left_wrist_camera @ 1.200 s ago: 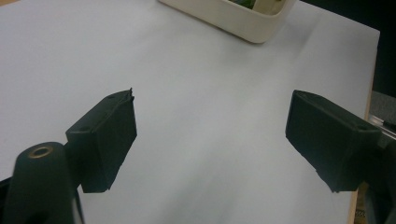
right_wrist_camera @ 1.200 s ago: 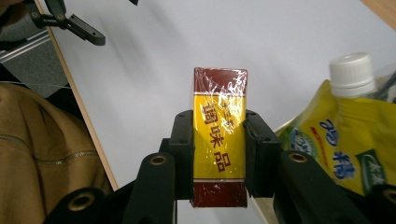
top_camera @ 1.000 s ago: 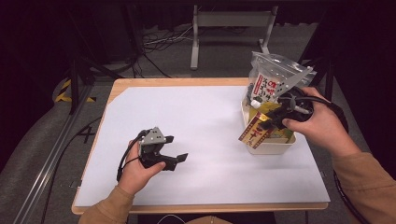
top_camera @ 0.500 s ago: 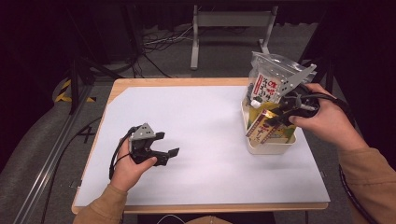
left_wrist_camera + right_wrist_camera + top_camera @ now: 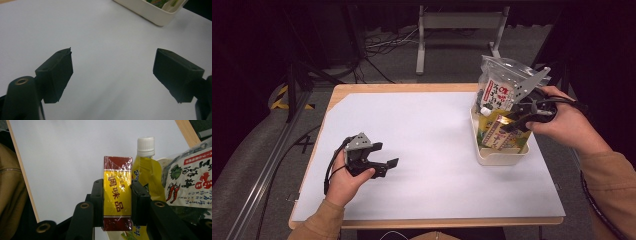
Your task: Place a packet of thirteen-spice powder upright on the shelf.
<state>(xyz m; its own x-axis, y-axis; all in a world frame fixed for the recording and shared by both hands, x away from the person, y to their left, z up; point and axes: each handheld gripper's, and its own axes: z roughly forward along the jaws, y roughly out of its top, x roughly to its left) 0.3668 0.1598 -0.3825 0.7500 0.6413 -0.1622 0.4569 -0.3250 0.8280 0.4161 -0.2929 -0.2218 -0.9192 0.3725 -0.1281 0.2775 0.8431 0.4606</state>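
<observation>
Closest to the person's side of the table, the left gripper [image 5: 384, 161] sits low over the white table top [image 5: 422, 145], held in the left hand [image 5: 344, 175] with its cable looping back past the wrist; in the left gripper view its two black pads [image 5: 56, 75] stand wide apart with bare white surface between them and nothing touching either one. It is well apart from everything else on the table. Farther off, over on the right side, a cream tray [image 5: 502, 156] rests on the white surface near its right edge, and the corner of that same tray [image 5: 150, 12] shows at the top of the left gripper view. The right gripper [image 5: 512, 122], in the right hand [image 5: 564, 125], reaches into the tray from the right. In the right gripper view its pads [image 5: 98, 195] are clamped on the two narrow sides of a red and yellow box [image 5: 117, 192] wrapped in clear film, which stands upright between them; from the high view the box [image 5: 498, 134] is in the tray, tilted among the other packs. Just beside it is a yellow pouch with a white screw cap [image 5: 146, 170], touching or nearly touching the box, and behind that a clear bag with red printed characters [image 5: 502, 87] stands at the tray's far end.
</observation>
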